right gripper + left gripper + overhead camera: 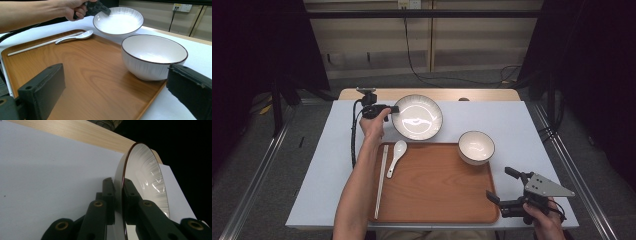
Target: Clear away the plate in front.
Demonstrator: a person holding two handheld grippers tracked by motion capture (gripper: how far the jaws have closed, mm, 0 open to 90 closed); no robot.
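The left claw [393, 109] was clamped on the rim of the plate [417, 117], raised just beyond the tray [437, 190], while the right claw [502, 185] stood released; spoon [395, 157], chopsticks [381, 180] and bowl [476, 147] were already aboard, the plate apparently outstanding.

High view looks forward and down on the tray [437, 185]. Left gripper view sits close at the plate [147, 172] rim. Right gripper view faces across tray toward plate; all share plate.
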